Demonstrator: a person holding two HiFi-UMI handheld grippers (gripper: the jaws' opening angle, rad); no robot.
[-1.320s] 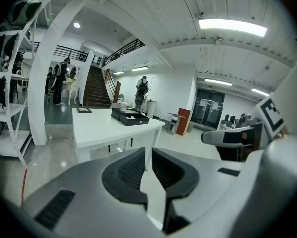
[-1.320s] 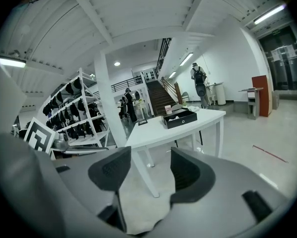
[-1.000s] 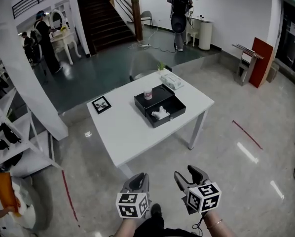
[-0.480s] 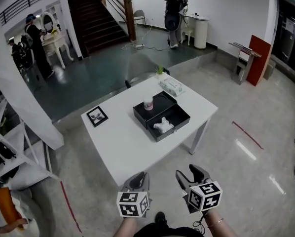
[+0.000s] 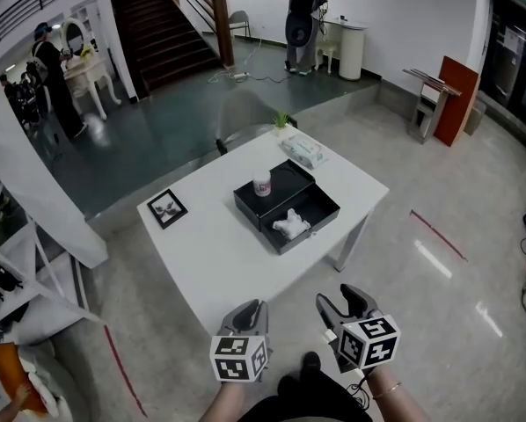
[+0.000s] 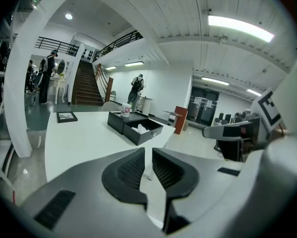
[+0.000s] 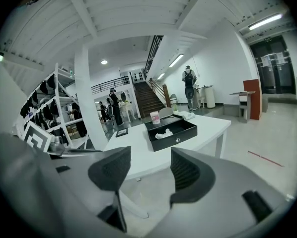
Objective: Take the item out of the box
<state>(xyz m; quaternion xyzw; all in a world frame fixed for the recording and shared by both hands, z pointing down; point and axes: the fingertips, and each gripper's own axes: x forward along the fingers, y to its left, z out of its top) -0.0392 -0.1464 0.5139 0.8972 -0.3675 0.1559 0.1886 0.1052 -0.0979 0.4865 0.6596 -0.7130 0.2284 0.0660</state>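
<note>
Your left gripper (image 5: pixel 250 310) clenched on nothing, your right gripper (image 5: pixel 344 299) released and empty, both low at six o'clock, black box (image 5: pixel 309 230) open on white table (image 5: pixel 215 258) at twelve, white item (image 5: pixel 289 226) lying inside it

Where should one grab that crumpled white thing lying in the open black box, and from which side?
Probably its raised, bunched middle, coming straight down from above. The white thing lies low inside the black box, whose walls fence off every side, while the top is open. Its crumpled folds look soft enough to pinch.
</note>
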